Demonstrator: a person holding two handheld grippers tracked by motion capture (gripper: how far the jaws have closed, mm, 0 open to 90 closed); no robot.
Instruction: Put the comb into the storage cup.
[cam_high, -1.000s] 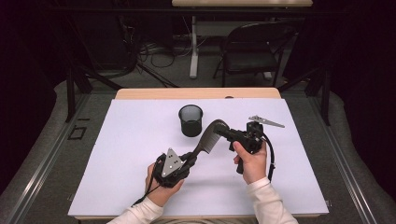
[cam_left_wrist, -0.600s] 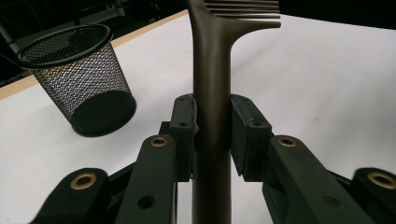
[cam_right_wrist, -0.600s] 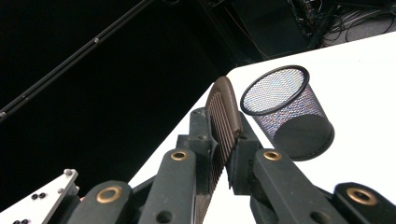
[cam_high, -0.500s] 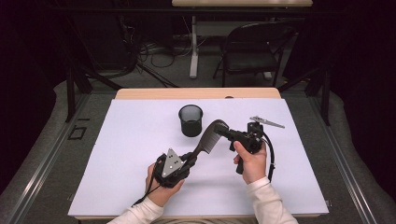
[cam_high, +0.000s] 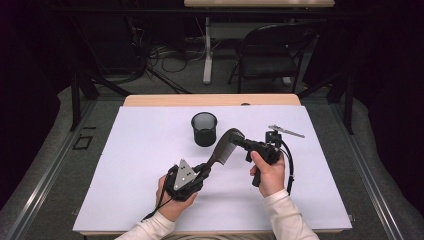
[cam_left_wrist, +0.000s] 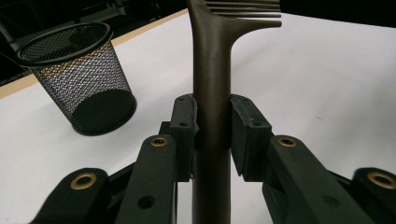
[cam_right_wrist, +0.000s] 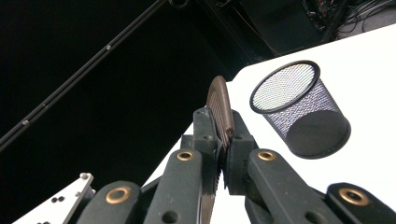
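— Where is the comb (cam_high: 226, 146) right now?

— Held up off the white table (cam_high: 130, 165), slanting from the left gripper (cam_high: 204, 170) at the near left up to the right gripper (cam_high: 239, 140) farther right. Both grippers have hold of it at once.

— How does the left one grip it?

— In the left gripper view its two black pads are clamped on the comb's handle (cam_left_wrist: 211, 107), one on each side, with the teeth spreading out above them at the top edge. The handle runs straight up between the jaws.

— And the right?

— Its jaws have just been closing, and in the right gripper view they now press on the toothed end of the comb (cam_right_wrist: 220, 109), which stands edge-on between the pads (the rounded tip pokes out above them).

— What else is on the table?

— A black mesh cup (cam_high: 204, 128), upright, standing just beyond the comb, to the far left of its head; the two are apart. In the left gripper view the cup (cam_left_wrist: 77, 74) sits to the left of the handle, and in the right gripper view it (cam_right_wrist: 301, 107) lies to the right of the jaws.

— The hands?

— The left hand (cam_high: 172, 202) wraps its gripper at the near edge; the right hand (cam_high: 267, 172) holds the other by its grip, a cable looping down beside it.
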